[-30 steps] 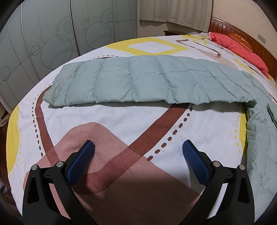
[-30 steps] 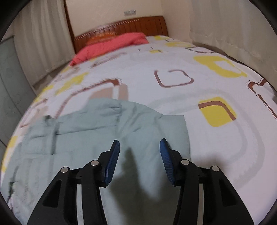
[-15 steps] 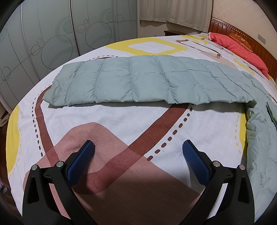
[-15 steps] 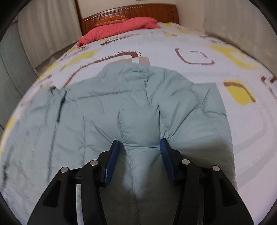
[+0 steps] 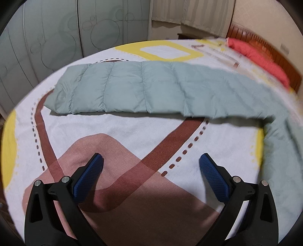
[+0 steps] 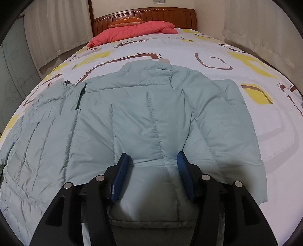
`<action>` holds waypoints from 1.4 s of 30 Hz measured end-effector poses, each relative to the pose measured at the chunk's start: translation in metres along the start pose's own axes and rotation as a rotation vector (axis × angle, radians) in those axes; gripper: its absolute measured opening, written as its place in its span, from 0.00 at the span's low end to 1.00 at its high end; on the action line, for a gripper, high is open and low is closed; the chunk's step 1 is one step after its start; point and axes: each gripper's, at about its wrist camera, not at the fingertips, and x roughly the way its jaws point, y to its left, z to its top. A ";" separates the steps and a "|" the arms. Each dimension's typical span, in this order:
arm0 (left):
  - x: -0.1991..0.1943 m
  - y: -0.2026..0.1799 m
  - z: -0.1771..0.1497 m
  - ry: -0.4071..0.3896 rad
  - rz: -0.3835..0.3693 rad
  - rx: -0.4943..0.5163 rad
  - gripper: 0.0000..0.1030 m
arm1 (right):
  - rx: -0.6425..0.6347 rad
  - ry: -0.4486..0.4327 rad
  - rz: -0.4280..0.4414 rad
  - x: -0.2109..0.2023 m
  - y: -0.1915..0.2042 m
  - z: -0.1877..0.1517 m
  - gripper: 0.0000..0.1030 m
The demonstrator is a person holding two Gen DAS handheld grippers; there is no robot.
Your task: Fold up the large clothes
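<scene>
**Puffer jacket spread on the bed, right gripper at its hem**

The puffer jacket (image 6: 136,121), pale green and quilted, was lying flat across the patterned bedsheet (image 6: 217,49), collar pointing toward the headboard (image 6: 144,16). One sleeve (image 5: 132,89) was stretched out straight to the side, running across the left wrist view, and the other sleeve (image 6: 233,121) sat folded down alongside the body on the far side.

The right gripper (image 6: 152,174) was right at the bottom hem, with a puffy bit of the jacket bulging up between its blue pads (image 6: 121,176). The jaws were partly apart though, and I honestly couldn't tell if they were pinching the fabric or just sitting around it. The left gripper (image 5: 151,170) was spread wide with nothing in it, hovering over a bare patch of sheet with the brown and pink print, well short of the stretched sleeve.

Stuff around: a red quilt (image 6: 132,31) bunched up at the head of the bed with an orange pillow (image 6: 126,19) behind it, curtains (image 6: 53,28) down both sides, and a frosted wardrobe (image 5: 56,32) with circle patterns past the foot corner. Nothing else was on the sheet between the left gripper and the sleeve. The right edge of the left view was blurry, so details there were mush.
</scene>
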 end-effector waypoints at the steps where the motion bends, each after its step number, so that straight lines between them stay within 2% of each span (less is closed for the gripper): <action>1: -0.005 0.013 0.003 -0.018 -0.075 -0.063 0.98 | 0.003 -0.004 0.007 0.000 -0.001 -0.001 0.55; 3: -0.009 0.034 0.008 -0.042 -0.161 -0.155 0.98 | 0.013 -0.009 0.030 0.001 -0.004 -0.001 0.57; 4: -0.009 0.046 0.013 -0.050 -0.169 -0.196 0.98 | 0.015 -0.011 0.034 -0.001 -0.004 -0.003 0.58; 9: 0.000 0.105 0.033 -0.108 -0.117 -0.373 0.96 | 0.009 -0.017 0.032 -0.004 0.002 -0.007 0.61; 12: 0.016 0.137 0.045 -0.155 -0.159 -0.460 0.96 | 0.010 -0.017 0.036 -0.004 0.003 -0.008 0.62; 15: 0.018 0.143 0.053 -0.173 -0.159 -0.498 0.95 | 0.006 -0.016 0.034 -0.004 0.005 -0.009 0.64; 16: 0.018 0.145 0.054 -0.186 -0.139 -0.519 0.83 | 0.004 -0.016 0.032 -0.004 0.006 -0.009 0.64; 17: 0.018 0.147 0.054 -0.191 -0.113 -0.538 0.67 | 0.003 -0.017 0.032 -0.004 0.006 -0.009 0.64; 18: 0.018 0.152 0.054 -0.198 -0.110 -0.561 0.58 | 0.003 -0.017 0.032 -0.004 0.006 -0.009 0.64; 19: 0.021 0.155 0.054 -0.200 -0.134 -0.574 0.38 | 0.003 -0.018 0.033 -0.004 0.005 -0.009 0.64; 20: 0.023 0.158 0.054 -0.190 -0.157 -0.592 0.23 | 0.004 -0.019 0.033 -0.004 0.006 -0.009 0.64; 22: 0.026 0.162 0.057 -0.183 -0.143 -0.600 0.14 | 0.003 -0.019 0.035 -0.004 0.005 -0.009 0.65; 24: 0.023 0.155 0.060 -0.190 -0.132 -0.563 0.06 | -0.001 -0.019 0.042 -0.004 0.005 -0.009 0.69; 28: -0.004 0.110 0.074 -0.277 -0.124 -0.384 0.05 | -0.007 -0.023 0.040 -0.004 0.007 -0.009 0.70; 30: -0.020 0.075 0.082 -0.316 -0.168 -0.287 0.04 | -0.003 -0.025 0.044 -0.005 0.006 -0.009 0.70; 34: -0.038 -0.001 0.087 -0.341 -0.263 -0.115 0.04 | -0.001 -0.025 0.048 -0.004 0.004 -0.009 0.70; 39: -0.049 -0.112 0.074 -0.302 -0.402 0.099 0.04 | 0.007 -0.026 0.057 -0.005 0.003 -0.009 0.71; 42: -0.050 -0.163 0.063 -0.279 -0.451 0.181 0.04 | 0.009 -0.026 0.072 -0.004 0.003 -0.009 0.75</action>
